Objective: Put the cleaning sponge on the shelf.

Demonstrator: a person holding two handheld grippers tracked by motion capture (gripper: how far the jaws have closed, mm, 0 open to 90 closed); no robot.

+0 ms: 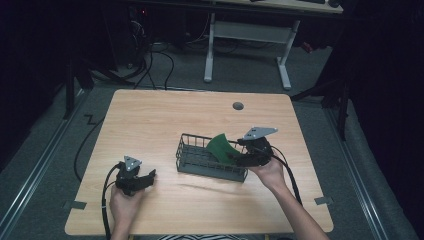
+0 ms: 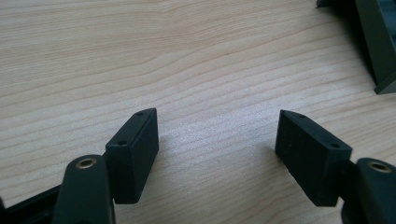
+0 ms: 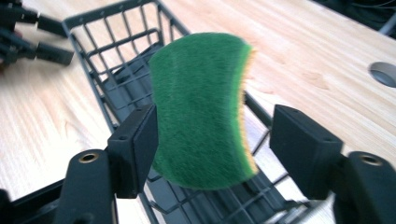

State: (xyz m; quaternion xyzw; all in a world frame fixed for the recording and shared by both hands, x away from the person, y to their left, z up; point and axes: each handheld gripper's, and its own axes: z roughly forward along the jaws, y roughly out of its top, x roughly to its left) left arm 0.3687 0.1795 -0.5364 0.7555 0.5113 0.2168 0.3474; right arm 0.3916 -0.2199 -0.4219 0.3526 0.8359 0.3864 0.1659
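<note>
Your right gripper [image 3: 212,135] is hanging over the near right end of the wire basket [image 1: 192,155], and its jaws are standing wide with the green sponge [image 3: 201,107] between them. In the right gripper view the sponge's green face is lying against the left pad [image 3: 140,140], while a clear gap is showing between its yellow edge and the right pad [image 3: 303,144], so you are not squeezing it; whether that left pad is bearing any of its weight I cannot tell. The sponge is standing on edge, tilted a little, and it is reaching out past your jaw tips above the basket's open top, with the dark mesh floor showing beneath it. From the high view your right gripper [image 1: 245,152] is sitting at the basket's right corner, and the sponge [image 1: 221,146] is poking up just ahead of it, over the rim. Your left gripper [image 1: 136,180] is sitting well off to the side of the basket, low over the bare wooden table [image 1: 165,115]. Its jaws are open too, with wood grain between the pads [image 2: 135,149] and nothing held. A dark corner of the basket [image 2: 378,51] is peeking in at the far right of the left gripper view, beyond that gripper's tips.
</note>
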